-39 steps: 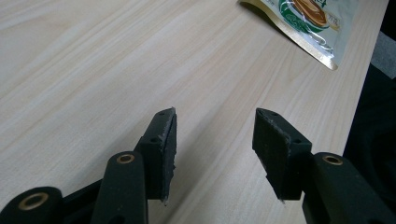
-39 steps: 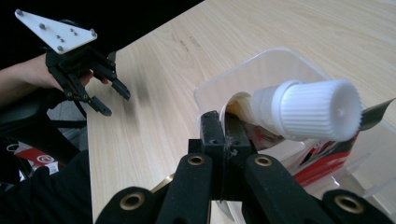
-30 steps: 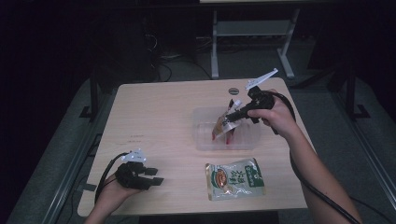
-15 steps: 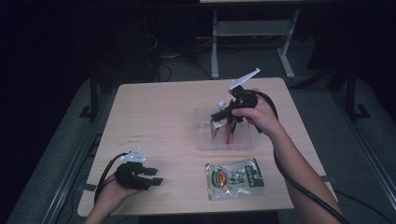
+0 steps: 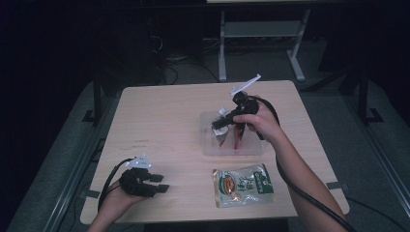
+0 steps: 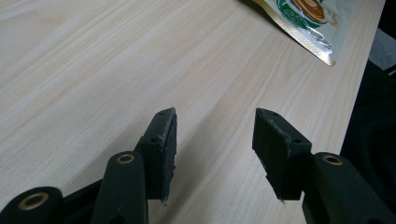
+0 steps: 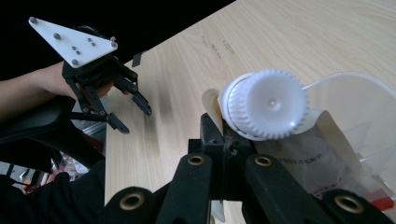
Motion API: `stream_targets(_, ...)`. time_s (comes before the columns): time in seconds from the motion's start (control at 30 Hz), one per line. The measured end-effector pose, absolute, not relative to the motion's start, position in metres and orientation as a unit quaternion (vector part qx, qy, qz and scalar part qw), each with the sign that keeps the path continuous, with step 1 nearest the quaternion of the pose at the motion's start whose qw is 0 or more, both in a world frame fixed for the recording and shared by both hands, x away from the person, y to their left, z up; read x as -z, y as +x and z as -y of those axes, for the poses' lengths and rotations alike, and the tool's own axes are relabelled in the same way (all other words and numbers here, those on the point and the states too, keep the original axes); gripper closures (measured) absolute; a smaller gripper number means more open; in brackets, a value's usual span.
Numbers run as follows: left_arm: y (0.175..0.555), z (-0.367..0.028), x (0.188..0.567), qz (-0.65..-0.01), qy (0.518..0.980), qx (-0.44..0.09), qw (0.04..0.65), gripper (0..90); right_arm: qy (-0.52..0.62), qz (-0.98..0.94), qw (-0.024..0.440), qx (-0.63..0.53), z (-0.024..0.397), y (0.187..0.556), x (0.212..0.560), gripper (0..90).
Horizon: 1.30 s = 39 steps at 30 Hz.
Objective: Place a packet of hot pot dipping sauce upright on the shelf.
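Spout pouch [image 7: 299,154] with the white ribbed screw cap [image 7: 264,103], pinched tight in the right tongs [image 5: 226,123], hanging over a clear plastic tub [image 5: 209,147] on the far right part of the desk [image 5: 164,121]. Lower end of that pouch, red at the bottom, dipping down inside the tub walls; can't tell if touching the tub floor. Jaws of the right tongs squeezed fully together on the pouch just beside the cap in the right gripper view, cap facing the camera, see-through tub rim curving round behind it. Right hand [image 5: 258,123] wrapped round the tongs body, thick black cable [image 5: 300,193] trailing back along the forearm toward the near edge. Left tongs [image 5: 157,182] parked low near the front left corner of the desk, gripped by the left hand [image 5: 116,200], jaws standing apart with nothing between them, just bare wood grain under the two black pads [image 6: 166,149] in the left gripper view. Also visible from the right gripper view: left tongs [image 7: 128,114] with the pale three-cornered plate [image 7: 72,42] on top. Flat green and white snack packet [image 5: 243,183] lying on the desk near the front, just in front of the tub, well apart from the left tongs; corner of the same packet [image 6: 303,18] at the top of the left gripper view.
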<state>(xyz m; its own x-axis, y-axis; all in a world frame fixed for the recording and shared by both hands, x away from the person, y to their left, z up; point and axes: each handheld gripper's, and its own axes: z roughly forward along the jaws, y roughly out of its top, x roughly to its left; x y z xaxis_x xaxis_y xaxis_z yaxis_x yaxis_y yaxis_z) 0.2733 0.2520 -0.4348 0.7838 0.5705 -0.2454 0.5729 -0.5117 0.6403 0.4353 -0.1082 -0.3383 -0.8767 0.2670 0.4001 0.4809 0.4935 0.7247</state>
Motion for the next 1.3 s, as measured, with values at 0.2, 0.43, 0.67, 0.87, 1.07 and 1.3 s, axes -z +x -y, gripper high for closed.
stream_targets(0.2,0.274,-0.252,0.435,-0.323,0.873,0.002,0.365,49.4,-0.21,0.858,0.135,0.448,0.095,0.434,0.347,90.0)
stream_targets(0.43,0.274,-0.253,0.435,-0.327,0.871,0.002,0.367,49.5,-0.196,0.87,0.137,0.432,0.083,0.428,0.349,90.0)
stream_targets(0.67,0.274,-0.252,0.435,-0.327,0.871,0.003,0.366,49.5,-0.23,0.87,0.111,0.422,0.103,0.437,0.351,90.0)
stream_targets(0.87,0.274,-0.251,0.436,-0.325,0.873,0.004,0.364,49.5,-0.245,0.867,0.099,0.422,0.11,0.442,0.358,90.0)
stream_targets(1.07,0.274,-0.25,0.436,-0.323,0.874,0.006,0.363,49.5,-0.263,0.868,0.079,0.414,0.112,0.448,0.359,90.0)
stream_targets(1.3,0.273,-0.248,0.438,-0.32,0.876,0.008,0.362,49.6,-0.274,0.87,0.055,0.406,0.109,0.45,0.357,88.9)
